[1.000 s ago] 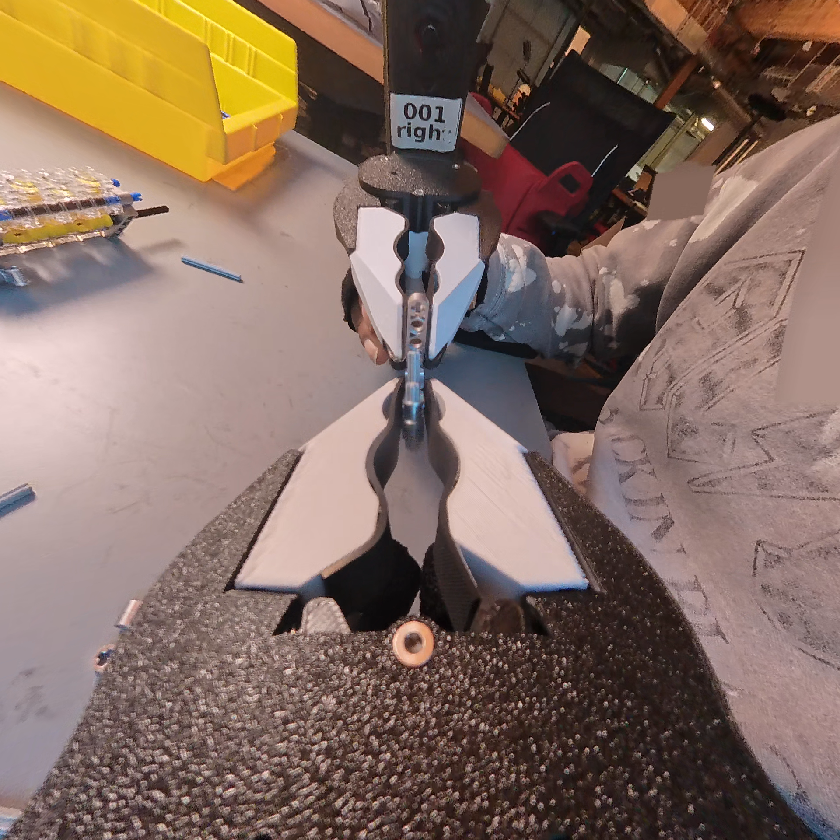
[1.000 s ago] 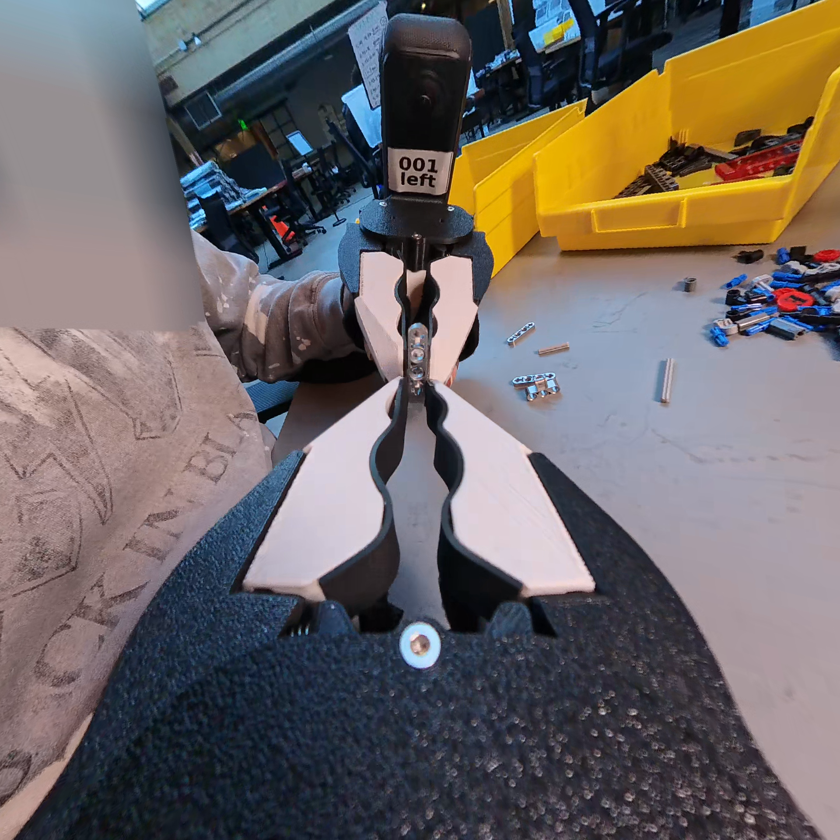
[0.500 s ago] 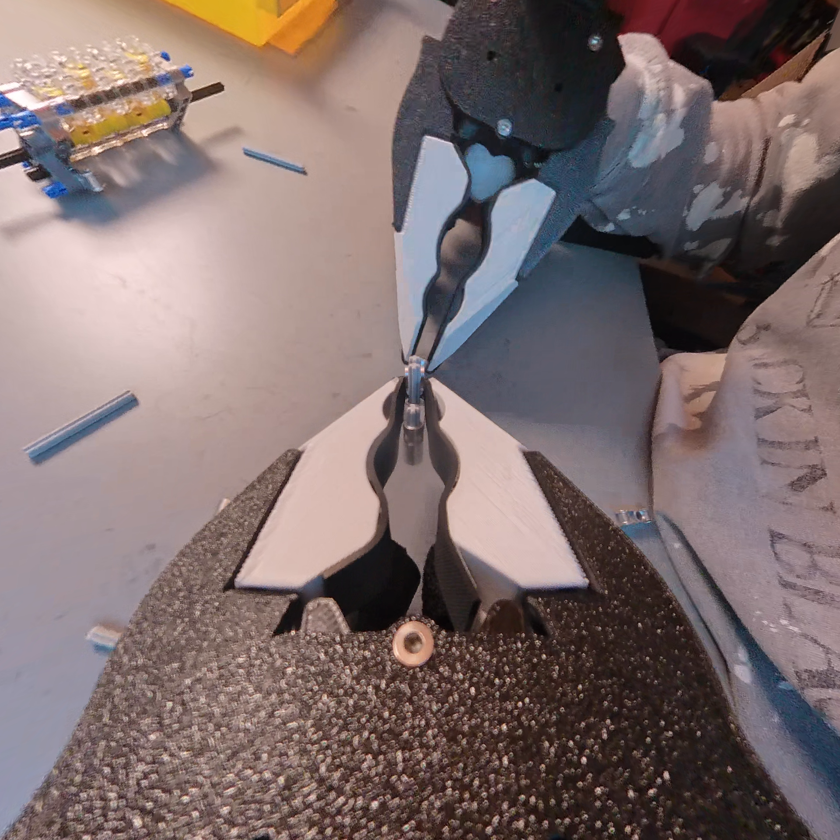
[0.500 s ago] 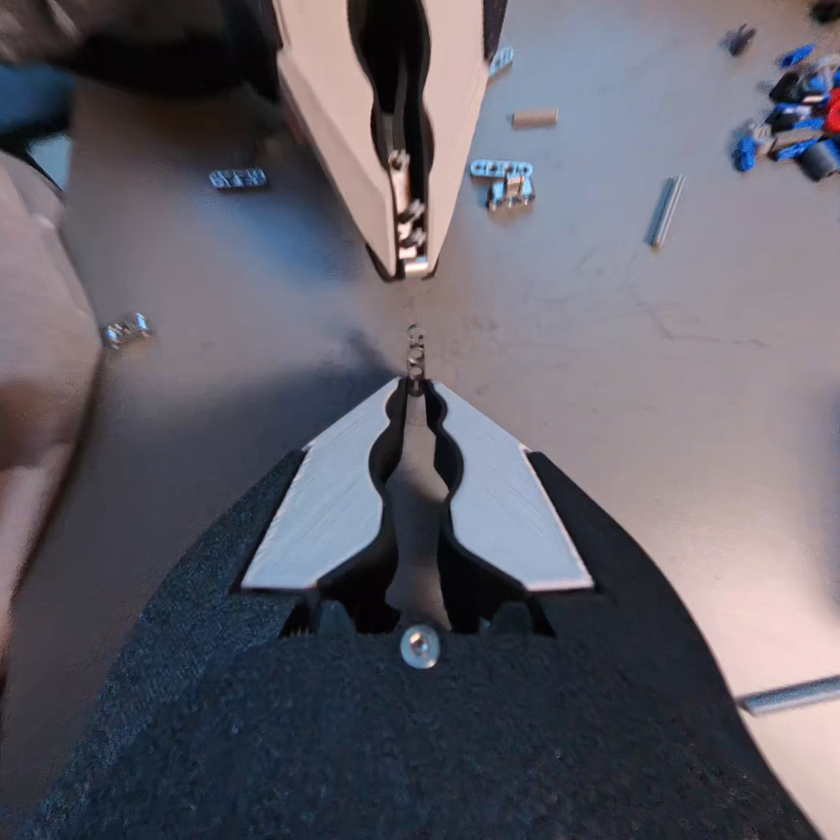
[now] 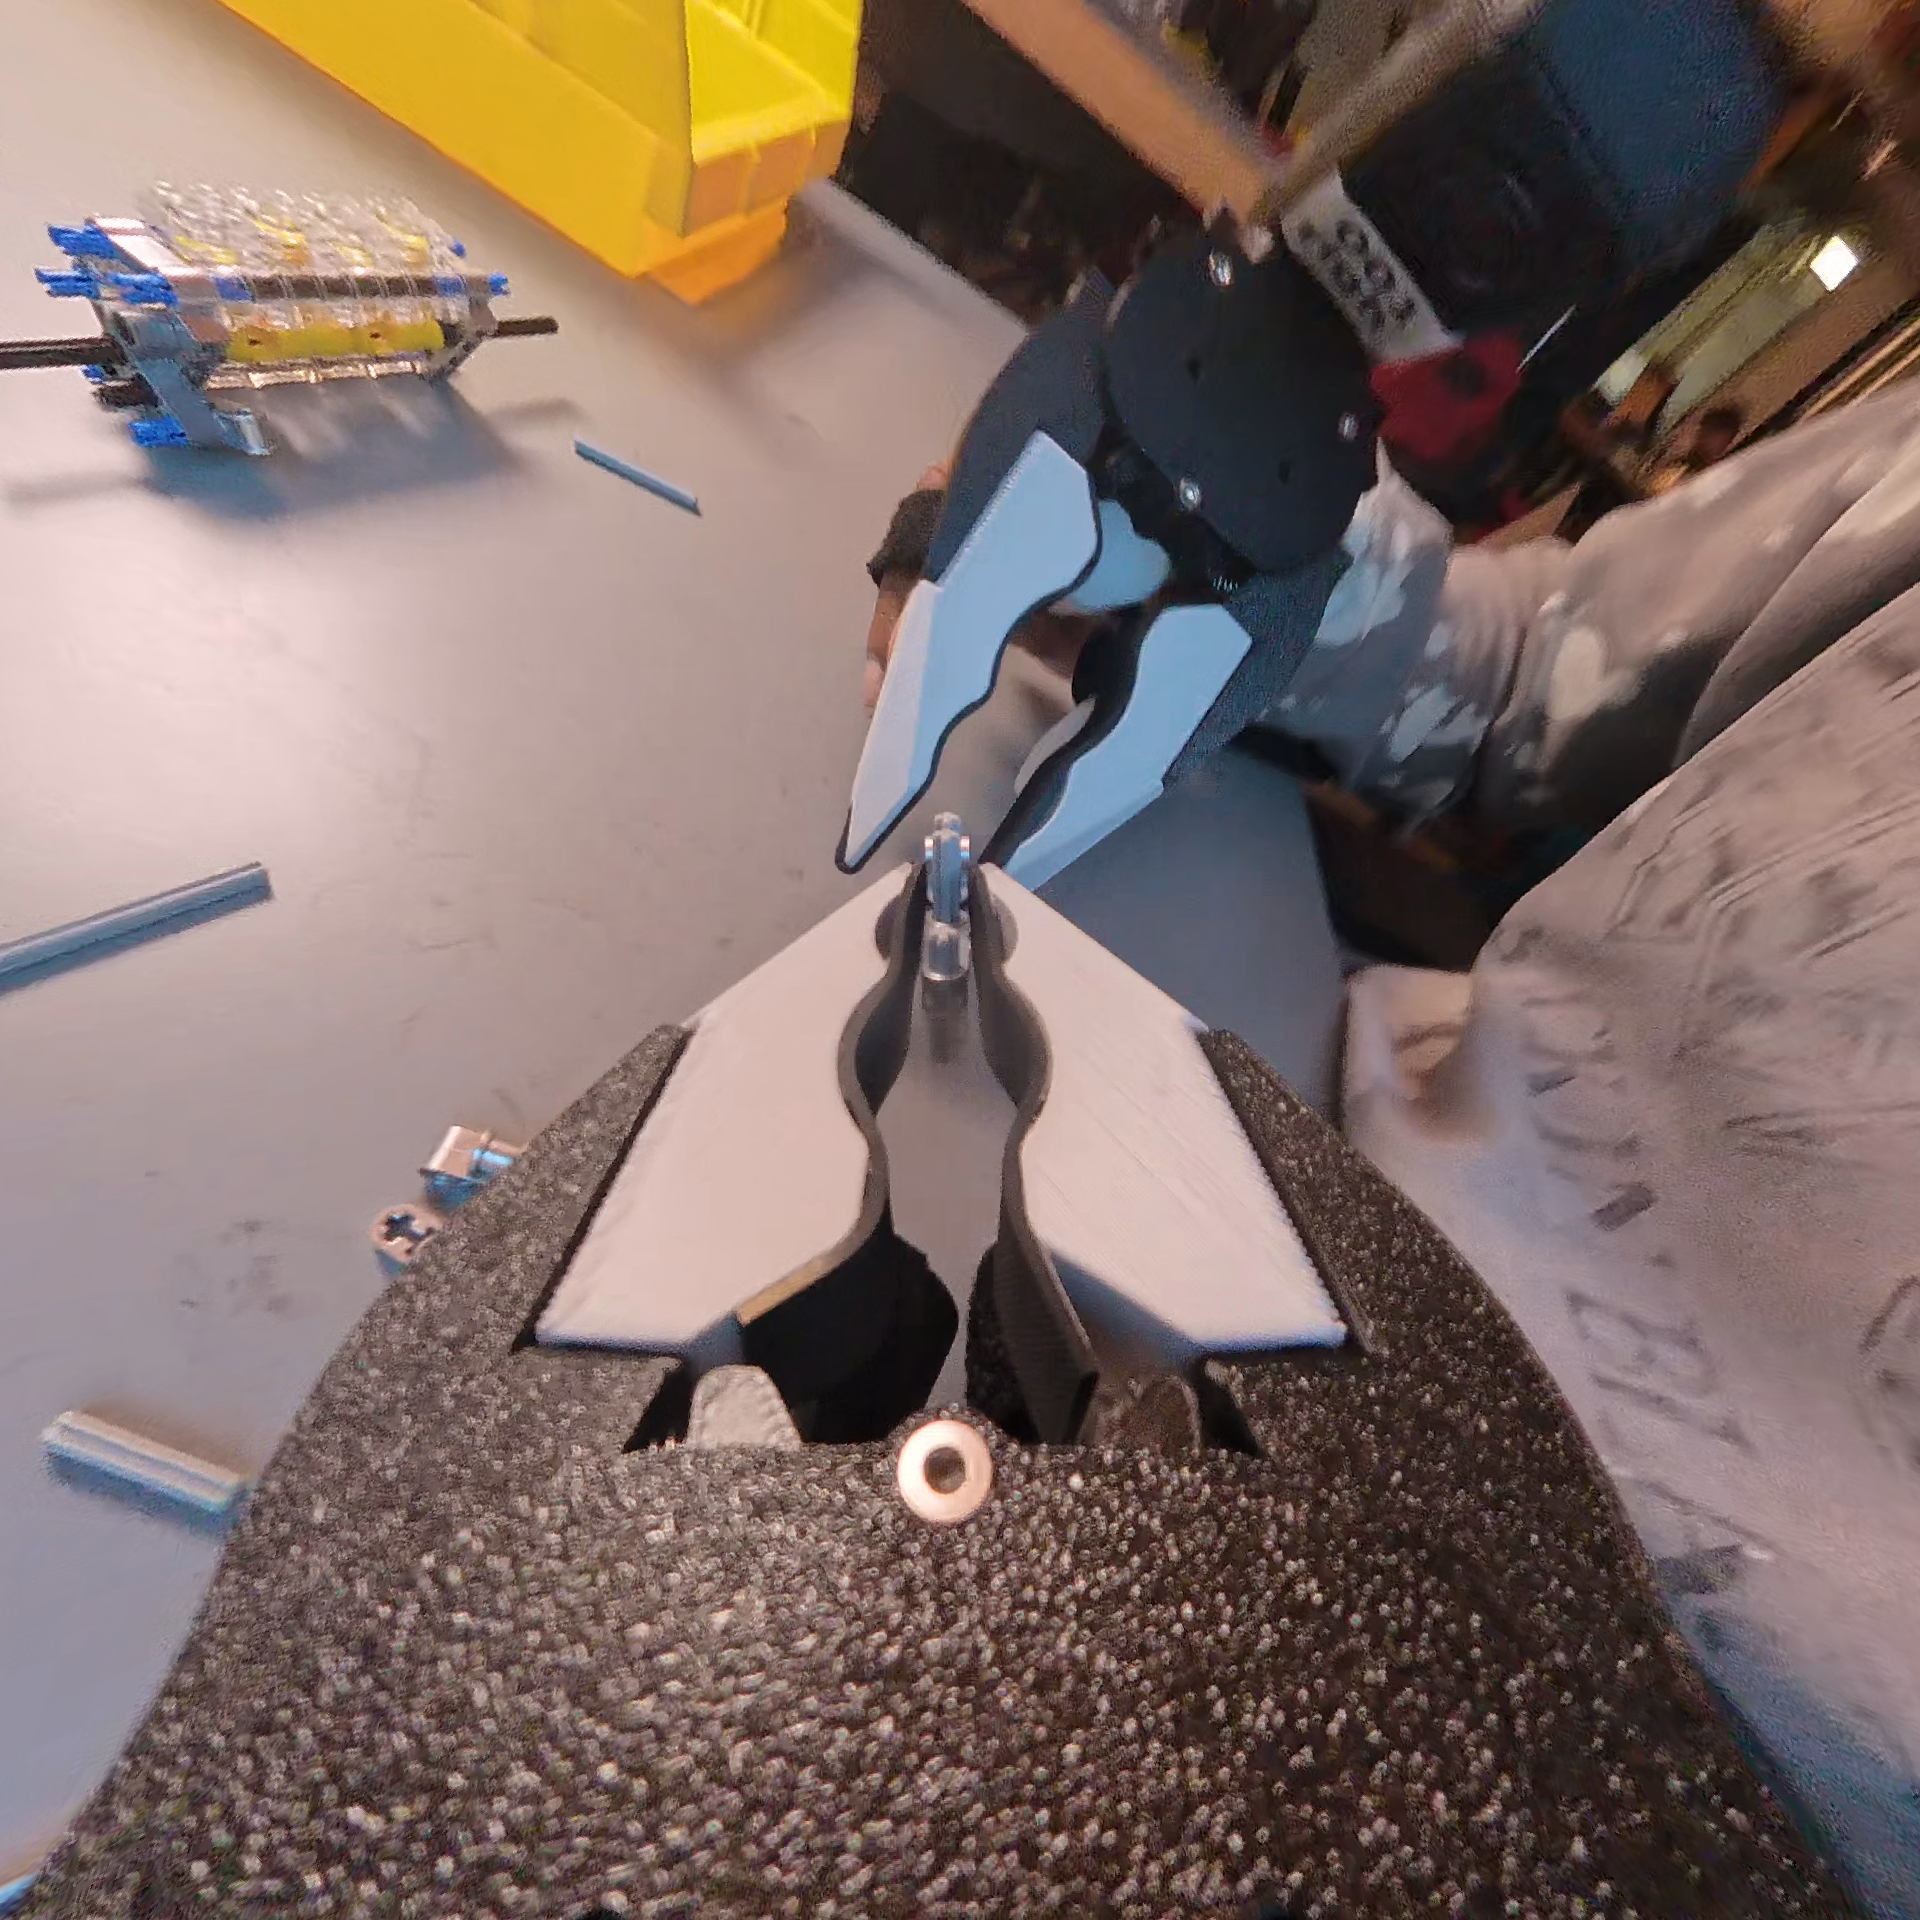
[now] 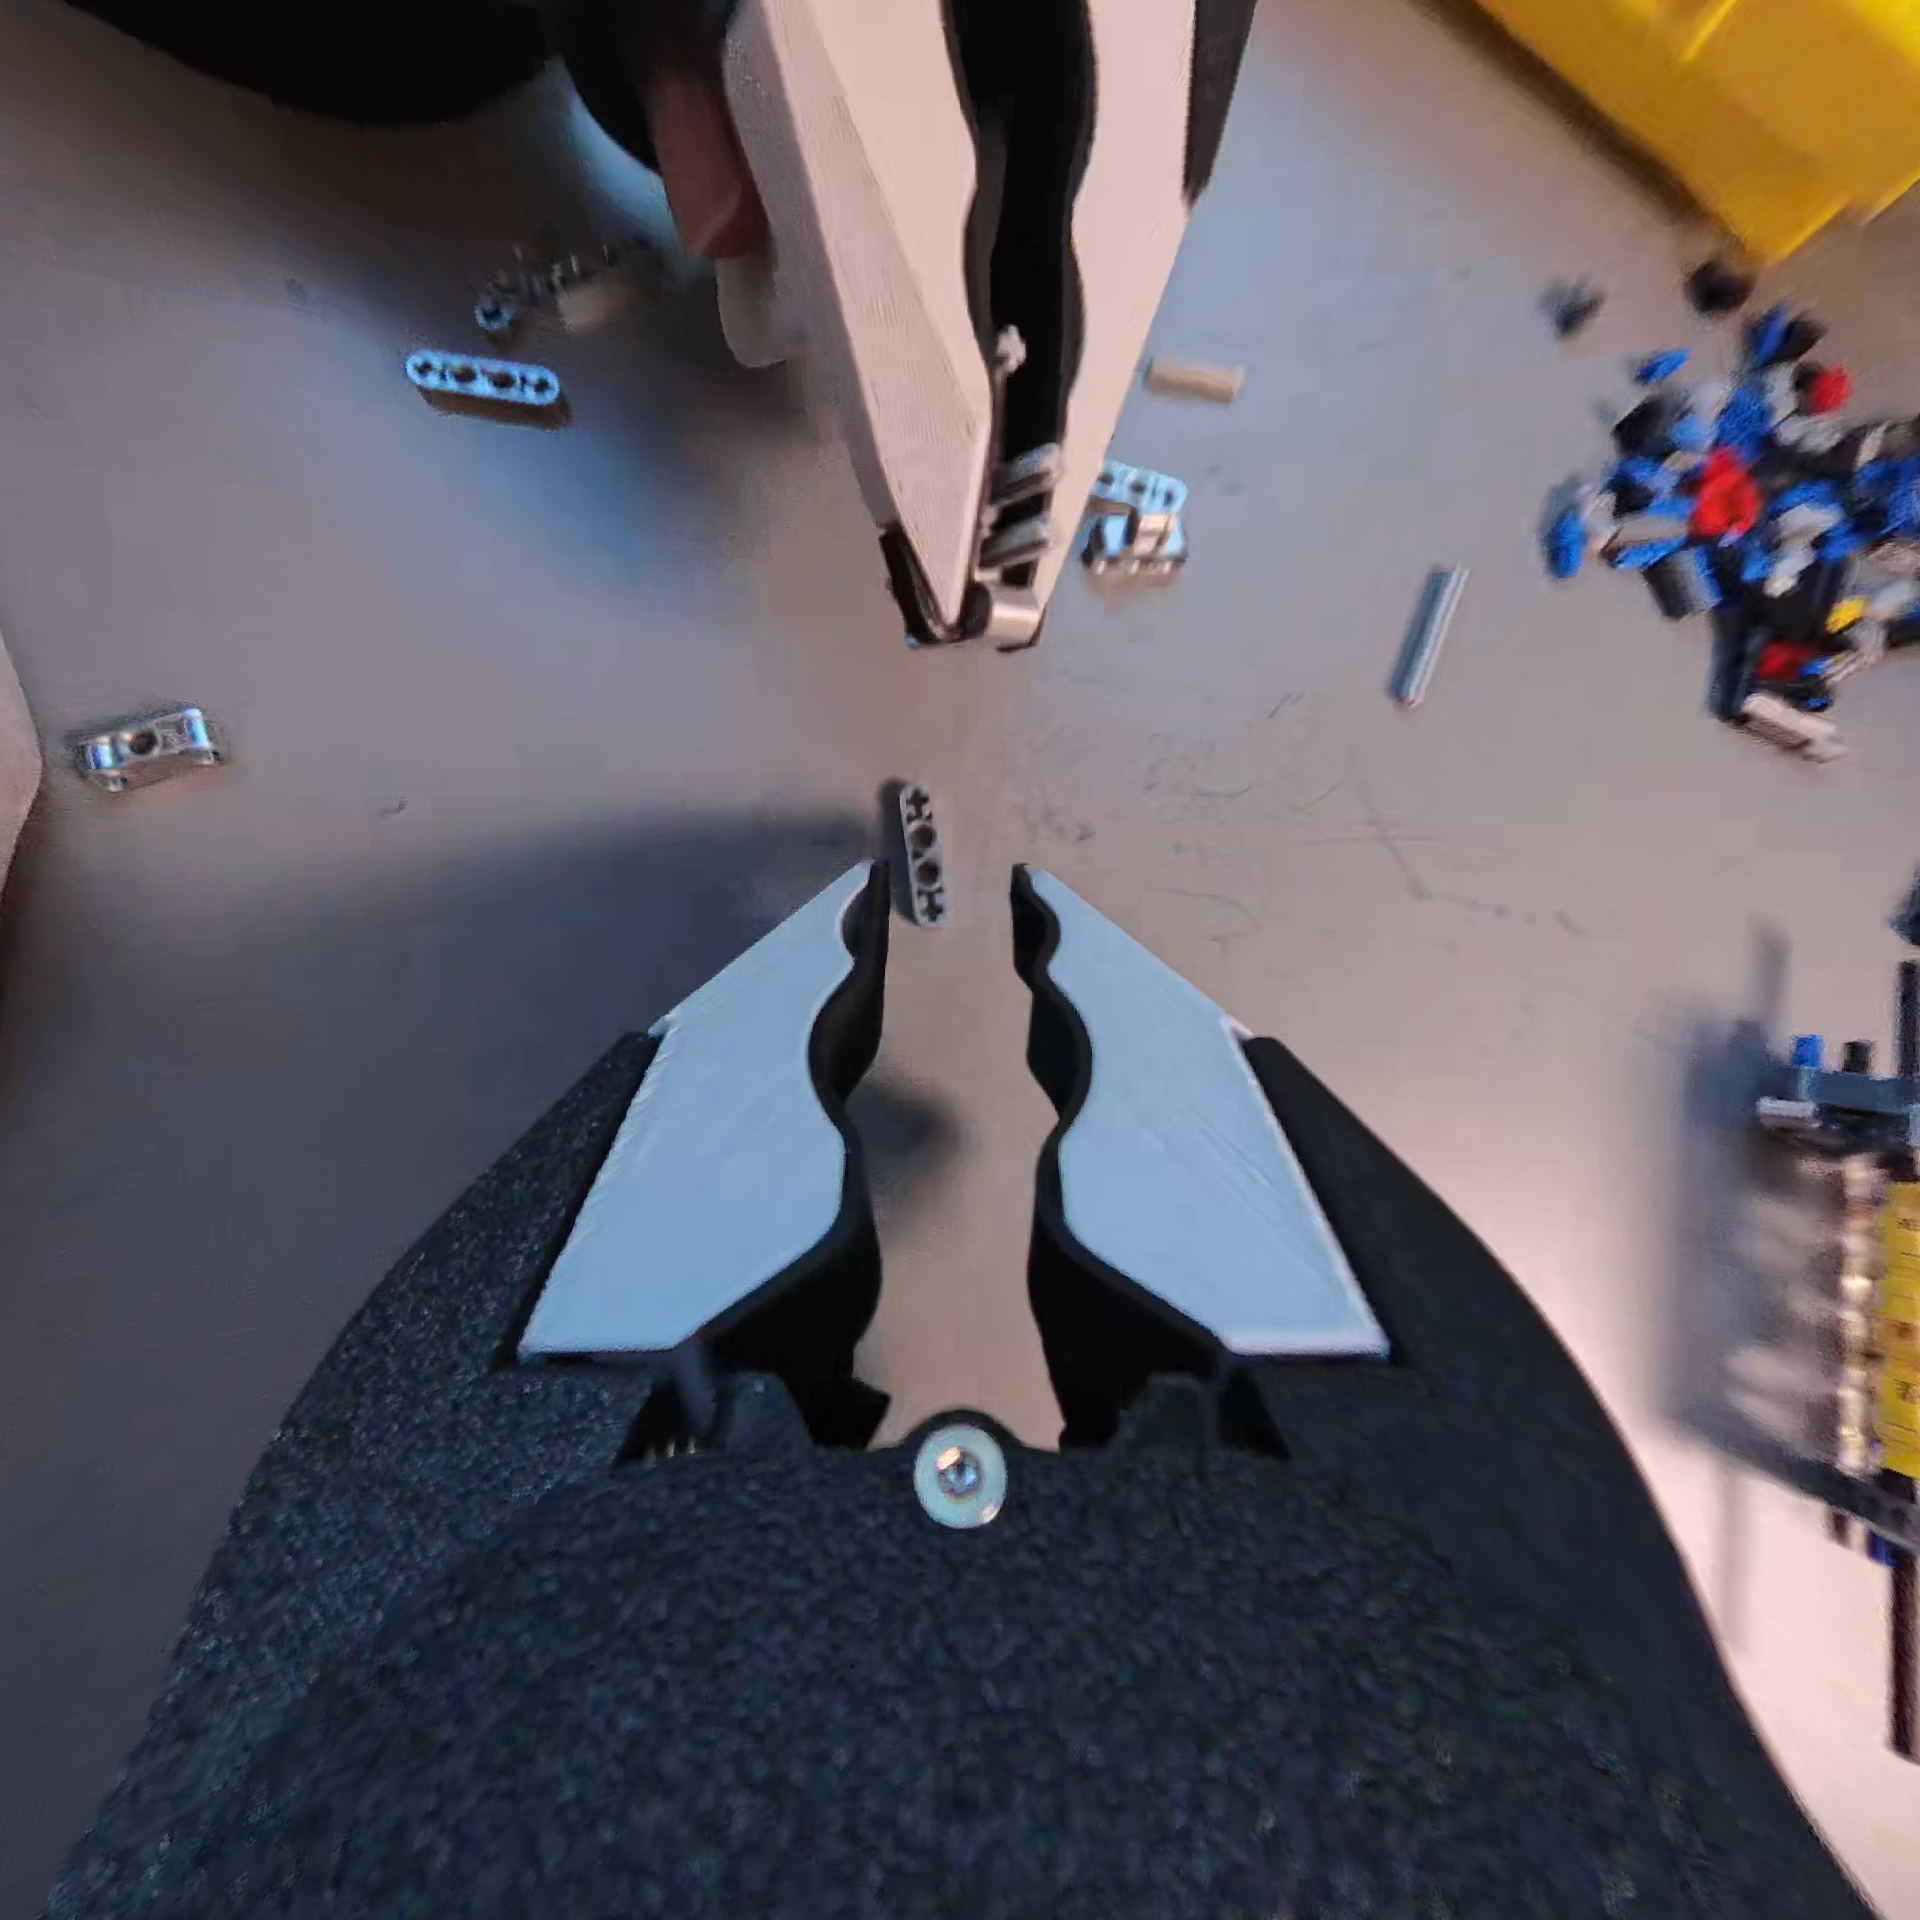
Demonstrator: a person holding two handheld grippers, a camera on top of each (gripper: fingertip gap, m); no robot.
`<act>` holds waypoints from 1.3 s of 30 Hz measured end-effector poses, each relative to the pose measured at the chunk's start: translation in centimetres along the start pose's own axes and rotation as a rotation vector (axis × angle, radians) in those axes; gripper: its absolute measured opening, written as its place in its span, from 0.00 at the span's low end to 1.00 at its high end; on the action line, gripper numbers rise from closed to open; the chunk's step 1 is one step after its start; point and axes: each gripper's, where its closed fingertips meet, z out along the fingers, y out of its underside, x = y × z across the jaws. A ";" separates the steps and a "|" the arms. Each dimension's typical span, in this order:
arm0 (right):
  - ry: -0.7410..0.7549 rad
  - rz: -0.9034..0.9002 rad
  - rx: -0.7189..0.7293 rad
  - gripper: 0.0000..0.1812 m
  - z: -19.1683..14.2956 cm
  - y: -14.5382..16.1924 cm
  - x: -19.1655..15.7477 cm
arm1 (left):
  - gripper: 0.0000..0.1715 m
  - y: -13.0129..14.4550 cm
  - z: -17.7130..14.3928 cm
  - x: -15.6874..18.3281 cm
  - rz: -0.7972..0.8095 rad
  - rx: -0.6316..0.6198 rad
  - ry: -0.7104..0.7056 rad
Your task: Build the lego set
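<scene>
The left gripper [image 5: 948,883] pinches a small grey pin assembly [image 5: 943,925] at its fingertips. The right gripper [image 6: 948,883] gapes apart, a short grey holed beam [image 6: 921,854] loose beside its left fingertip, above the grey table [image 6: 1195,831].

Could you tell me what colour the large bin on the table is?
The bin is bright yellow, shown best in the left wrist view.

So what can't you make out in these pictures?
Right wrist view: small grey beam beside the open right hand-held gripper; blur hides whether it rests on the table.
Right wrist view: blue and red parts pile; blurred.
Left wrist view: grey part in the left hand-held gripper; fingers cover most.
</scene>
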 end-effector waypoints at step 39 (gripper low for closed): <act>-0.036 -0.194 0.331 0.05 -3.2 -3.9 -2.6 | 0.16 -4.4 -3.2 -0.7 -0.283 0.361 0.125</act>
